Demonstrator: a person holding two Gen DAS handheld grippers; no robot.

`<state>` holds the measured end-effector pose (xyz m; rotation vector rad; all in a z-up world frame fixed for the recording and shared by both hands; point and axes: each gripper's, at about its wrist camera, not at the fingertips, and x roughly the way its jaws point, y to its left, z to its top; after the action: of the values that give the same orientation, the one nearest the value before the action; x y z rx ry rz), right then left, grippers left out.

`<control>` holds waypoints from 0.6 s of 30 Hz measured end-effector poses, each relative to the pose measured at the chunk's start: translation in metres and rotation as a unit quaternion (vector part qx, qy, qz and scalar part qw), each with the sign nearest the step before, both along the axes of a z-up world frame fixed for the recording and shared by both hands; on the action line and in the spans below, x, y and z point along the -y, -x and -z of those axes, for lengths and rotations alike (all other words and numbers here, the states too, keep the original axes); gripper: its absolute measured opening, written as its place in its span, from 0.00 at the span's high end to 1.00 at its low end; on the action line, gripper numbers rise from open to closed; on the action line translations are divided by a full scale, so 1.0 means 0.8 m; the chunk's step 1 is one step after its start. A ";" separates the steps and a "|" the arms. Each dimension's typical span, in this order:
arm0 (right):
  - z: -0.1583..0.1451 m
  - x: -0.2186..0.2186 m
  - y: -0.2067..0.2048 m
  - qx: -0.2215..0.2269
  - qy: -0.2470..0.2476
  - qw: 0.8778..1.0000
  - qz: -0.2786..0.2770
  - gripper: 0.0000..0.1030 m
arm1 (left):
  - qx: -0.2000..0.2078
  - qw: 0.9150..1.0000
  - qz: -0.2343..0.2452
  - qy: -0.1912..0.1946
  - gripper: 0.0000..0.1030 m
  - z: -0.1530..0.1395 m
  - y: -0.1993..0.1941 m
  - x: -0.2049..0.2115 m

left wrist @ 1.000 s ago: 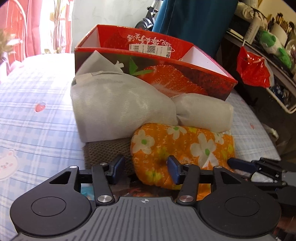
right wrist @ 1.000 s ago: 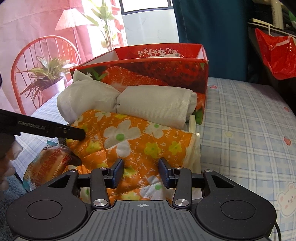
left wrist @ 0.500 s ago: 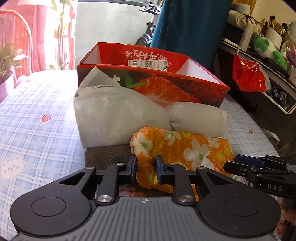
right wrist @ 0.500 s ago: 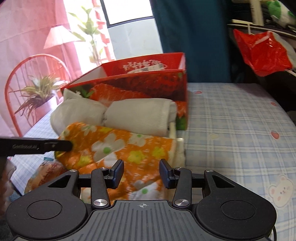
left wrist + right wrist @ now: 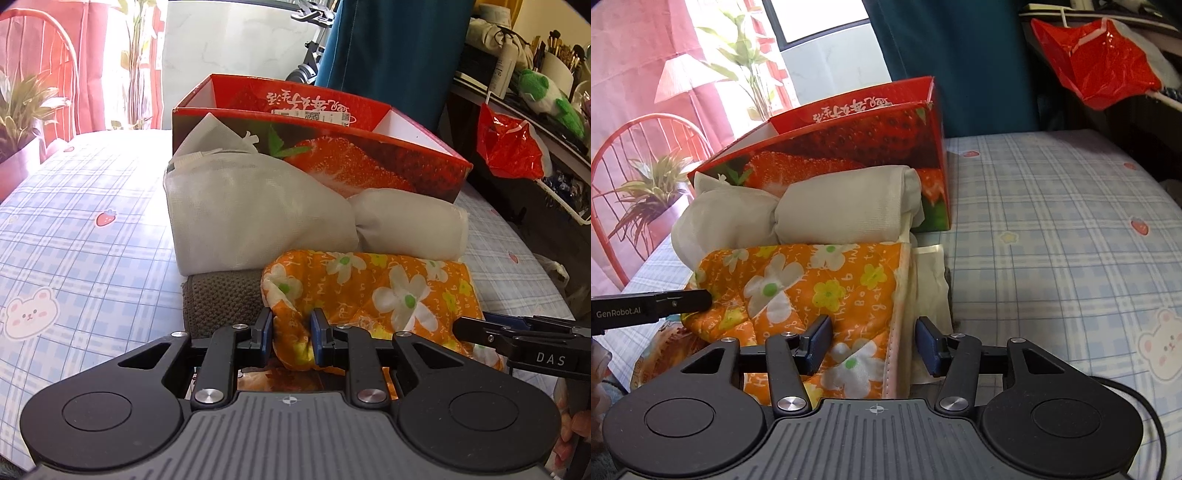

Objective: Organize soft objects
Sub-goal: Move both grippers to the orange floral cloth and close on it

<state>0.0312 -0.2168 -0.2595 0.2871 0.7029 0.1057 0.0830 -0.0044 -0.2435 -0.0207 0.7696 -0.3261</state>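
The left gripper point(image 5: 291, 334) has just closed, its fingers now pinching a fold at the near corner of the orange floral cloth point(image 5: 373, 291), which lies on the bed in front of the strawberry box point(image 5: 332, 155). The right gripper point(image 5: 873, 341) has just been opening; its fingers stand spread around the cloth's hemmed edge, not pressing it. With one corner secured, the cloth looks ready to be lifted or folded.

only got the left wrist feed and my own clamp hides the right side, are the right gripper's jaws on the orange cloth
Observer: No. The right gripper is open; its pads straddle the orange floral cloth's hemmed edge without pressing.
Operator: what's past that edge
Observer: A cream fabric layer sticks out beside it.
Operator: and my left gripper from there
Observer: The left gripper tip sits at the cloth's far corner, shut on it.
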 end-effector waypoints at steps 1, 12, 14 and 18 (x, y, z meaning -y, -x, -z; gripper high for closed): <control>0.001 0.001 -0.001 0.000 -0.002 1.000 0.000 0.54 | 0.000 1.000 0.000 -0.001 0.78 0.001 0.000 0.000; -0.009 -0.009 0.006 0.017 0.010 1.000 -0.011 0.76 | 0.000 1.000 0.003 -0.006 0.78 0.005 -0.001 0.004; -0.015 -0.012 0.008 0.025 0.020 0.999 -0.013 0.85 | 0.002 1.000 0.005 -0.006 0.78 0.005 0.000 0.004; -0.024 -0.016 0.010 0.040 0.024 0.999 -0.027 0.89 | 0.008 1.000 0.010 -0.007 0.78 0.004 0.003 0.003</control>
<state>0.0230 -0.2043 -0.2401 0.2163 0.6339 0.1506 0.0805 -0.0068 -0.2469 0.0015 0.7566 -0.3389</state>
